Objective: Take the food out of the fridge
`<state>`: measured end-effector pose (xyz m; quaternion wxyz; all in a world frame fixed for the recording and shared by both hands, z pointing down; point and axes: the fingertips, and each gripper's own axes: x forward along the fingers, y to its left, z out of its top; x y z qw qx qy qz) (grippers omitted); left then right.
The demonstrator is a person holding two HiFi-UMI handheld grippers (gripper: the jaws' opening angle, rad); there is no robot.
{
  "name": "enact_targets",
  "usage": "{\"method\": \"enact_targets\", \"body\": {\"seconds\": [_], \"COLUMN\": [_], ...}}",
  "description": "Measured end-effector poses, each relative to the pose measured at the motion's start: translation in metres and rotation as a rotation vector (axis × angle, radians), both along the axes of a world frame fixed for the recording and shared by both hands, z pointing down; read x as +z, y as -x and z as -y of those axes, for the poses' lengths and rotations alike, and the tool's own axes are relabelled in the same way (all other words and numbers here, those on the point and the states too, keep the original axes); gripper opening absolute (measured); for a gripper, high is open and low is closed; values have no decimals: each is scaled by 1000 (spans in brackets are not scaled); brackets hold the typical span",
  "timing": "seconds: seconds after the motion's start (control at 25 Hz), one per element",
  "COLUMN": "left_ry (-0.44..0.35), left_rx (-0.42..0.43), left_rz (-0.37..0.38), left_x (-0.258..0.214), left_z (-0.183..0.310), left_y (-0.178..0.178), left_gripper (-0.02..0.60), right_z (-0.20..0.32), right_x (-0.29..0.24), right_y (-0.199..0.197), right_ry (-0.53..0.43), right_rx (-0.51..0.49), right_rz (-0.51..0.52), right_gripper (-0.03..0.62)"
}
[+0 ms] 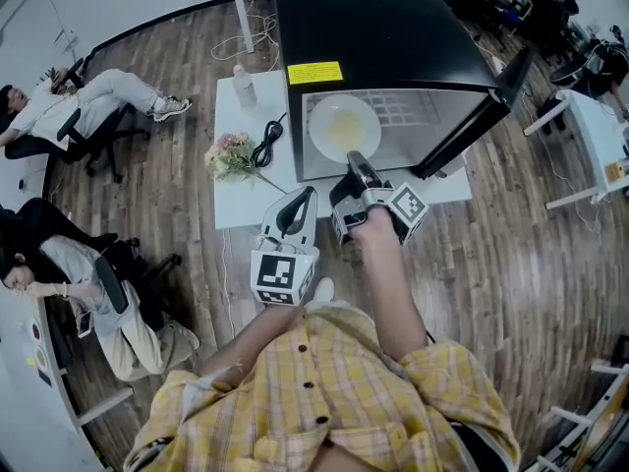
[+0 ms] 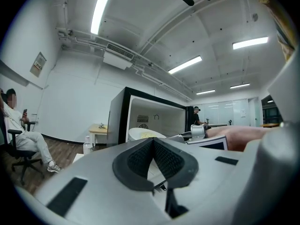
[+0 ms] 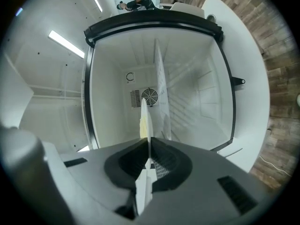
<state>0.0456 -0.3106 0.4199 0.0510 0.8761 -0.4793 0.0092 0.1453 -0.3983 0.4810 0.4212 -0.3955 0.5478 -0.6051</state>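
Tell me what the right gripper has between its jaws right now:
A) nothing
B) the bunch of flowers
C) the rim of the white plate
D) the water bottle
C: in the right gripper view, the right gripper has its jaws closed on the thin near rim of the plate, seen edge-on, and the head view shows it at the plate's edge in the open fridge.

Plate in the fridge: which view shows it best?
Head view: the whole round plate with its yellowish food shows from above inside the open fridge, the right gripper at its near rim. The right gripper view shows it edge-on, rim pinched in the jaws. The left gripper view shows only part of it.
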Motion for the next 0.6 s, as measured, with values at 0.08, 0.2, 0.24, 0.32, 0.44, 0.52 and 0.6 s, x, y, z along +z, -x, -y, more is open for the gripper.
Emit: {"method": "enact_targets", "body": {"seconds": [0.08, 0.2, 0.24, 0.32, 0.44, 0.52, 0.6], "left_ry": [-5, -13, -15, -17, -23, -26, -30], "left_rx": [7, 17, 20, 27, 42, 46, 49], "left_rz": [-3, -6, -6, -5, -6, -8, -8], "left_x": [-2, -3, -3, -4, -4, -6, -7], "left_z": [-1, -5, -7, -9, -11, -13, -15], "left_y": [-1, -1, -1, -2, -2, -2, -1], "left_gripper": [8, 8, 8, 8, 8, 8, 8], "right_z": [-7, -19, -23, -31, -43, -52, -60], "right_x": [-2, -6, -7, -9, -13, -17, -20], "right_y": [0, 2, 2, 5, 10, 12, 14], "right_ry": [-2, -17, -19, -25, -34, -42, -51], "right_rx": [2, -6, -10, -16, -19, -20, -20], "right_rz": [0, 1, -5, -16, -14, -16, -21], "right_gripper": [17, 17, 17, 17, 17, 17, 17]}}
